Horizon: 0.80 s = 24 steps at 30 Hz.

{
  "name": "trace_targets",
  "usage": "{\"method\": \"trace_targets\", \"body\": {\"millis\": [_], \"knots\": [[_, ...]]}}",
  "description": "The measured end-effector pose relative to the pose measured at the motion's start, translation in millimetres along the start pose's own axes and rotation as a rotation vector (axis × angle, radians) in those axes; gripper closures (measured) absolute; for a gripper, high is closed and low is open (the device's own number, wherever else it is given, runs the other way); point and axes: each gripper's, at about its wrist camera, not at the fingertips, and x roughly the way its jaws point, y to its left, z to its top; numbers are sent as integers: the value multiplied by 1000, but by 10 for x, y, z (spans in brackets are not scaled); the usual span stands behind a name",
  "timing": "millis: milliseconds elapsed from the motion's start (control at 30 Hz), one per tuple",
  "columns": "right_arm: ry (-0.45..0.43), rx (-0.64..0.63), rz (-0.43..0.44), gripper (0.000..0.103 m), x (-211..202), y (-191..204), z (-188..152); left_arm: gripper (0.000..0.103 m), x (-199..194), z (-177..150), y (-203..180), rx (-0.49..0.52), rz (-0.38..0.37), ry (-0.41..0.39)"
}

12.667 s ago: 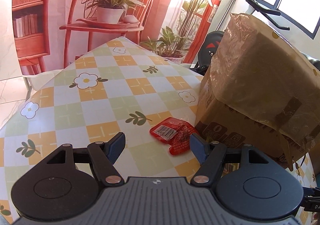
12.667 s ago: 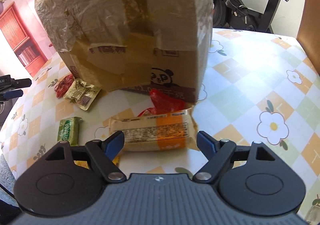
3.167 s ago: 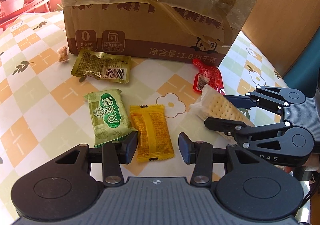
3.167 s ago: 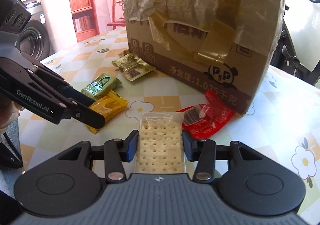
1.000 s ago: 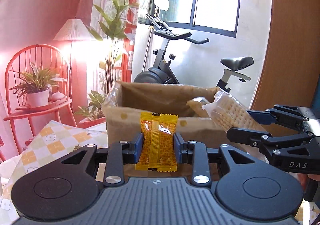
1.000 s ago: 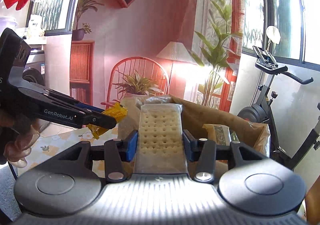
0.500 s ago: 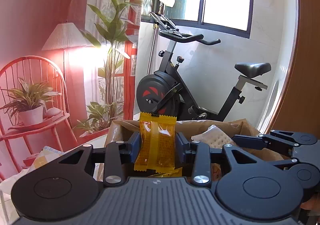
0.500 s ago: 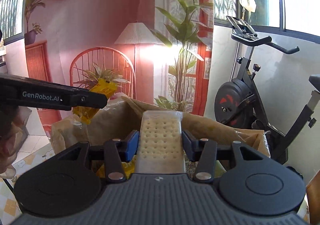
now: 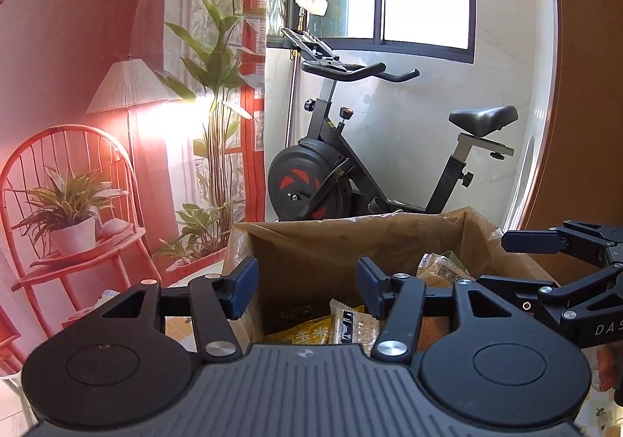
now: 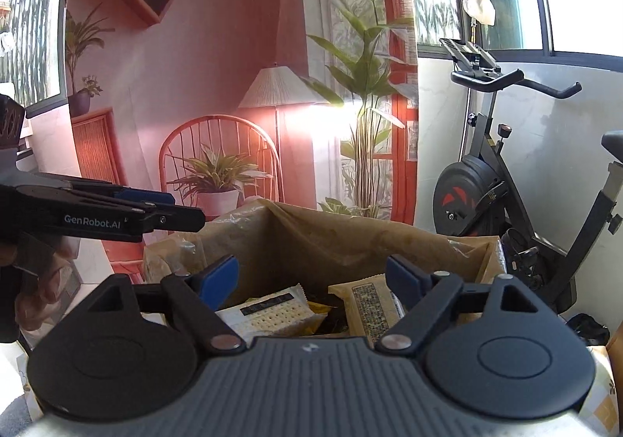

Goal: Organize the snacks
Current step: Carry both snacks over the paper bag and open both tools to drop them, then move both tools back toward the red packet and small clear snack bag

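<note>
Both grippers hover over the open cardboard box (image 9: 350, 242), lined with brown plastic. My left gripper (image 9: 307, 289) is open and empty. My right gripper (image 10: 311, 277) is open and empty. In the box lie the cracker pack (image 10: 272, 314), a yellow packet (image 9: 311, 334) and other wrapped snacks (image 10: 370, 300). The cracker pack also shows in the left wrist view (image 9: 354, 324). The right gripper appears at the right of the left wrist view (image 9: 545, 262). The left gripper appears at the left of the right wrist view (image 10: 167, 211).
An exercise bike (image 9: 350, 180) stands behind the box. A red chair with a potted plant (image 9: 70, 219) is at the left, with a floor lamp (image 10: 280, 86) and tall plants. A wooden panel (image 9: 584, 86) is at the right.
Both grippers have opened and let go. The yellow packet and the cracker pack have dropped from the jaws into the box.
</note>
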Motion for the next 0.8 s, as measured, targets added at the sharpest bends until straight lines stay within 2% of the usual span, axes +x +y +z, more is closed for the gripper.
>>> {"method": "trace_targets", "body": {"millis": [467, 800], "knots": [[-37, 5, 50, 18, -567, 244, -467, 45, -710, -557, 527, -116, 114, -2], [-8, 2, 90, 18, -744, 375, -949, 45, -786, -1051, 616, -184, 154, 72]]}}
